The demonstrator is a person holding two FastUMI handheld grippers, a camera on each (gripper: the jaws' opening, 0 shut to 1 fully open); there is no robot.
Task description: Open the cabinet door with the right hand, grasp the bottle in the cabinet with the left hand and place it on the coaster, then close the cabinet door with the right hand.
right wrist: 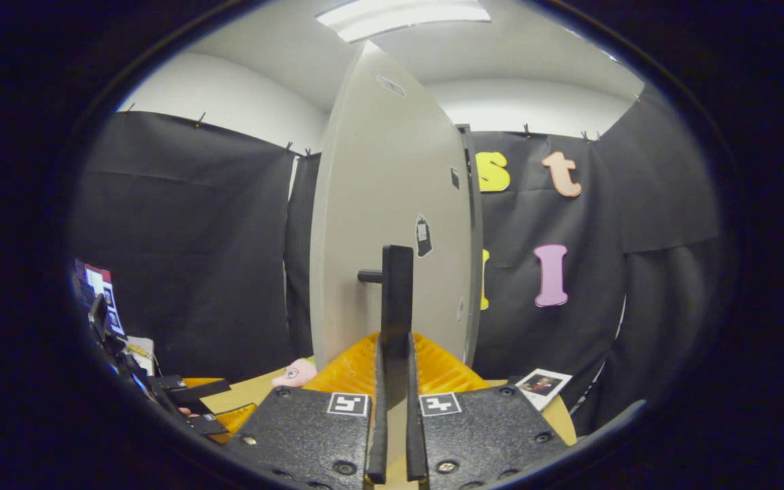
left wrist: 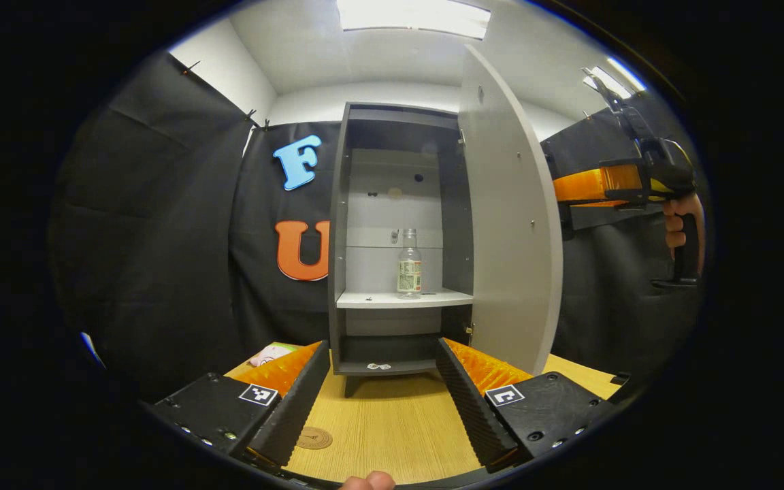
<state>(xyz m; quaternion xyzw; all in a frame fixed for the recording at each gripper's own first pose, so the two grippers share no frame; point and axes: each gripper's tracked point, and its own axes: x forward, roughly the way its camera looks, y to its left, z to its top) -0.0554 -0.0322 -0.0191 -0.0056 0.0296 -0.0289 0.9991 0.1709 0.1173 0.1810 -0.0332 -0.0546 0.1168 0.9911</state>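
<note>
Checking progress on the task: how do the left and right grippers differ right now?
The left gripper has its fingers spread wide and empty, above the table; the right gripper is shut on the door handle. The left faces the bottle in the cabinet; the right holds the door open. Both have orange and black fingers.

The cabinet (left wrist: 392, 238) is standing at the back of the bench (left wrist: 392, 429), its door (left wrist: 511, 224) swinging out to the right. The bottle (left wrist: 409, 265) is sitting on the middle shelf (left wrist: 402, 298) inside, and the coaster (left wrist: 314, 437) is lying on the bench before the cabinet, to the left.
</note>
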